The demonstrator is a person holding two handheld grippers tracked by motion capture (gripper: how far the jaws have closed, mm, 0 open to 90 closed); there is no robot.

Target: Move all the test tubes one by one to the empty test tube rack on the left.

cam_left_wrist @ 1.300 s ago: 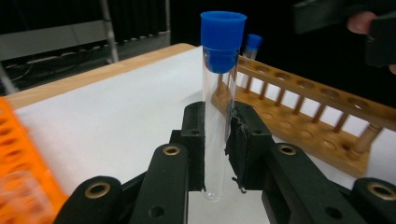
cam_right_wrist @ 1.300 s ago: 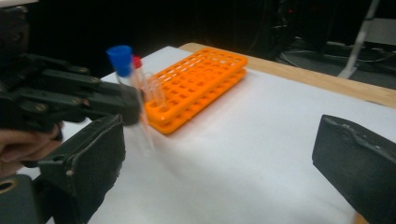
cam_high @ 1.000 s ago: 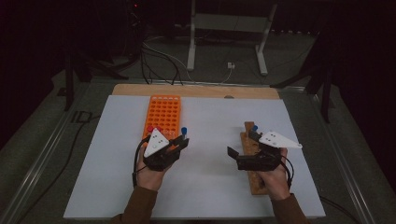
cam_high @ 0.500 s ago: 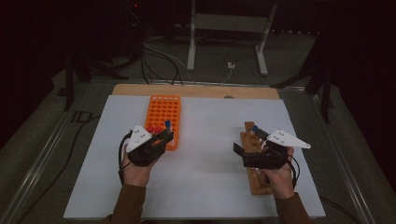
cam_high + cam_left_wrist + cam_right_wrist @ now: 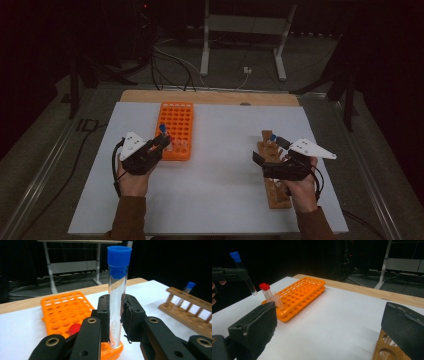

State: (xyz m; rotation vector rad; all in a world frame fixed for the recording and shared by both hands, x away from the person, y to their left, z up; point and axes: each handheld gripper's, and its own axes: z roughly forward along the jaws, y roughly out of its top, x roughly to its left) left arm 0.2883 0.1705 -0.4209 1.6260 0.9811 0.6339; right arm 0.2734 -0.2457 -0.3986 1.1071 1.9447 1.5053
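My left gripper (image 5: pixel 161 143) (image 5: pixel 116 317) is shut on a clear test tube with a blue cap (image 5: pixel 163 131) (image 5: pixel 117 287). It holds the tube upright just above the near left corner of the orange tube rack (image 5: pixel 176 122) (image 5: pixel 62 311). A red-capped tube (image 5: pixel 74 328) (image 5: pixel 265 290) stands in the near end of that rack. My right gripper (image 5: pixel 269 150) (image 5: pixel 332 325) stands open with nothing between its jaws, above the wooden rack (image 5: pixel 276 192) (image 5: pixel 387 350). One blue-capped tube (image 5: pixel 272 137) (image 5: pixel 188 287) sits in the wooden rack's far end.
Both racks rest on a white sheet (image 5: pixel 225 150) laid over a wooden tabletop (image 5: pixel 210 97). Between the two racks the sheet is bare. Behind the table stand a metal frame (image 5: pixel 240 35) and loose cables (image 5: pixel 170 65) on the floor.
My left gripper has carried the blue-capped tube leftward, from the right side of the orange rack to its near left corner. The right gripper has stayed over the wooden rack.
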